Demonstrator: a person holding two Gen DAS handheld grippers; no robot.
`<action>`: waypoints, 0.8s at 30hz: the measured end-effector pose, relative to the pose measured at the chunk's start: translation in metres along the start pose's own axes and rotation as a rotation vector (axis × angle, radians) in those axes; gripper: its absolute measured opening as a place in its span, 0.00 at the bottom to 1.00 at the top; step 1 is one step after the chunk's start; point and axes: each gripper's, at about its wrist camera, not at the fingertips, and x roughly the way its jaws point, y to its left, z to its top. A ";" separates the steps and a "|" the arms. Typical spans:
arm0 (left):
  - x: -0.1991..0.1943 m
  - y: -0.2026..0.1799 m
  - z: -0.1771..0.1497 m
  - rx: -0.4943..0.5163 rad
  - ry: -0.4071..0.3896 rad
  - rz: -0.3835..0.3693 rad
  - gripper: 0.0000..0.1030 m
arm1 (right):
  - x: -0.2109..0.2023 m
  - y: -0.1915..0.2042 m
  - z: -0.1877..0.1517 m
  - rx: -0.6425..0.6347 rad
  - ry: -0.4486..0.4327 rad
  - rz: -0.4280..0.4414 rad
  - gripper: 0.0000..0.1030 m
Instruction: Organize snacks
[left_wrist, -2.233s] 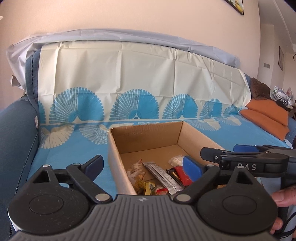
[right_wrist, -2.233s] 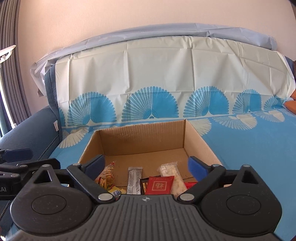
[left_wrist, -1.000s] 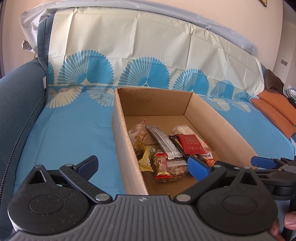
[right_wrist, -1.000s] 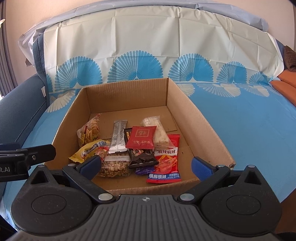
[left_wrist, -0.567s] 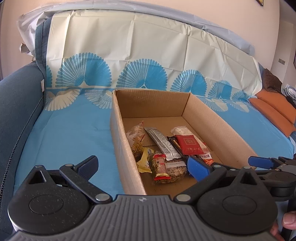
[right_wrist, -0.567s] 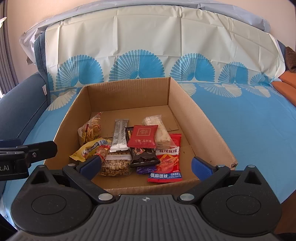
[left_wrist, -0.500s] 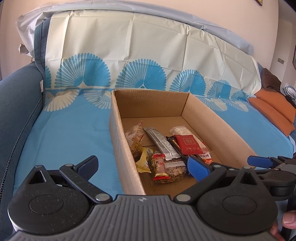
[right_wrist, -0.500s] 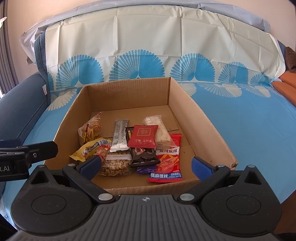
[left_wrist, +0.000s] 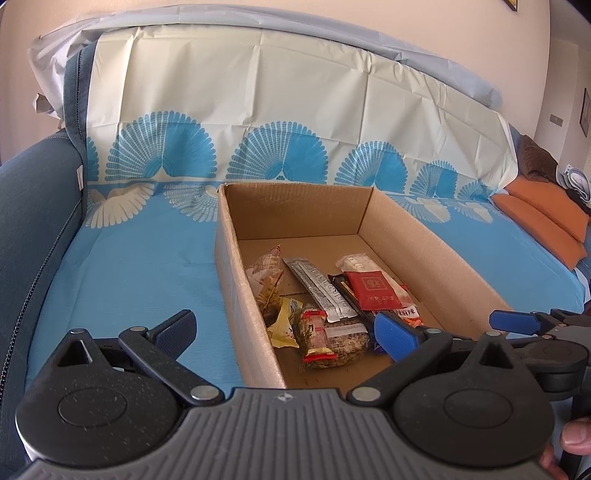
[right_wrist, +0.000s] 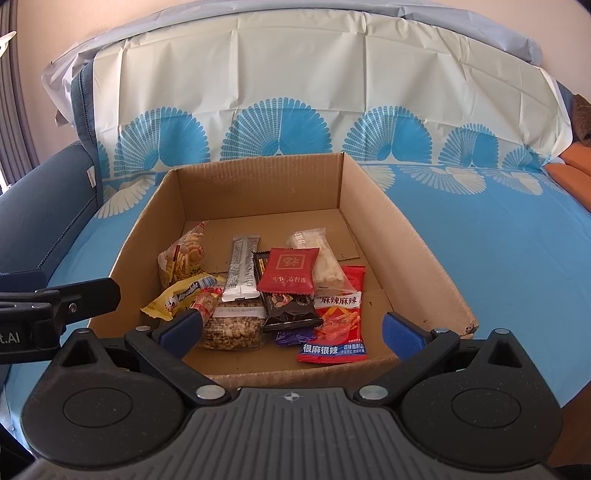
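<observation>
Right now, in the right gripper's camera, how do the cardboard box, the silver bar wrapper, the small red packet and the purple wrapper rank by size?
1. Cardboard box, by far.
2. Silver bar wrapper and small red packet: close in area, one long, one squarish, so unranked.
3. Purple wrapper: smallest showing, but partly hidden under other packets.

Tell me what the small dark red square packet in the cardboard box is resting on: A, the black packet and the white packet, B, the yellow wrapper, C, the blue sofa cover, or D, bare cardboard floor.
A: the dark red square packet overlaps the black packet and the white packet.
</observation>
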 end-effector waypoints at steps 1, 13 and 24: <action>0.000 0.000 0.000 -0.001 0.000 0.000 1.00 | 0.000 0.000 0.000 0.000 0.000 0.000 0.99; -0.001 -0.001 0.000 0.015 -0.021 -0.008 1.00 | 0.001 0.000 0.000 0.005 -0.002 0.002 0.99; 0.001 -0.003 0.000 0.031 -0.030 -0.002 1.00 | 0.003 -0.004 0.003 0.027 0.012 0.008 0.99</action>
